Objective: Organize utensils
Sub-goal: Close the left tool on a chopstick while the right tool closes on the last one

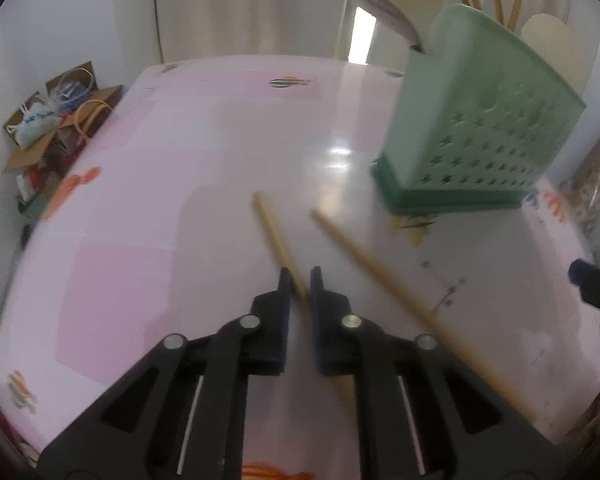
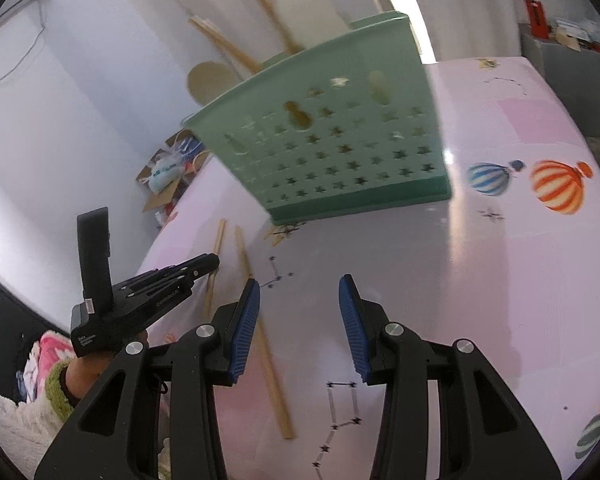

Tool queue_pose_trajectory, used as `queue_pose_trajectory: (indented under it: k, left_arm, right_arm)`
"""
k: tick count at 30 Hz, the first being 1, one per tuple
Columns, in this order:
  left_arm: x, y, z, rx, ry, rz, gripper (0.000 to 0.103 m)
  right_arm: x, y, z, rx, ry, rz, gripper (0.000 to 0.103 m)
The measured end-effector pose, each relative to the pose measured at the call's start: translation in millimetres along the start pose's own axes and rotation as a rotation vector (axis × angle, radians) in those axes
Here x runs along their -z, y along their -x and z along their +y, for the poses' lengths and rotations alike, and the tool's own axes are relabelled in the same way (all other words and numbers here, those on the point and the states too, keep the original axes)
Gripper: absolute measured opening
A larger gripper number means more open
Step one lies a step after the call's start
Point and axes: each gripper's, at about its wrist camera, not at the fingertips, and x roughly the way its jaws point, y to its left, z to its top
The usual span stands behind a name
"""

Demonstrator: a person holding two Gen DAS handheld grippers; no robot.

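- black left gripper (image 1: 300, 276) fills the bottom of its own view, jaws drawn nearly together on a wooden chopstick (image 1: 278, 236) lying on the pink table (image 1: 160, 184); pads look to be pressing it.
- second chopstick (image 1: 384, 272) lies just beside it on the table, apart, angled toward the lower right.
- right gripper (image 2: 298, 292) hovers over the table, blue pads partly spread, nothing between them.
- judgement: lift the held stick straight up before swinging, keep it level so it doesn't pivot in the pads, then tip it end-down over the caddy.
- green perforated caddy (image 1: 480, 128) stands upright near the sticks, toward the table's far side.
- inside: wooden sticks, a pale spatula-like utensil (image 2: 304, 12), a metal spoon (image 1: 376, 8) poking out; lower contents hidden.
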Motion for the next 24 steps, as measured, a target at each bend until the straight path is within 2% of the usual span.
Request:
queue_pose_trajectory:
  k: [7,13,18,22,24]
  left_arm:
    - [6.1,6.0,21.4,-0.065,0.013,0.025,0.004]
    - [8.0,7.0,18.2,-0.082,-0.008,0.024,0.004]
    - [9.7,7.5,16.1,-0.085,-0.015,0.019,0.004]
    - [10.5,6.9,17.2,-0.085,-0.015,0.018,0.004]
    - [10.5,6.9,17.1,-0.085,-0.016,0.018,0.004]
  right_arm:
    - [-2.4,-42.1,40.5,-0.036,0.143,0.111,0.041]
    - [-2.7,-80.2,64.1,0.031,0.256,0.186,0.041]
    - [-3.7,-95.2,71.7,0.053,0.299,0.215,0.04]
    - [-1.5,-107.2,80.5,0.105,0.354,0.228,0.032]
    - [-0.1,-111.4,81.8,0.122,0.364,0.232,0.024]
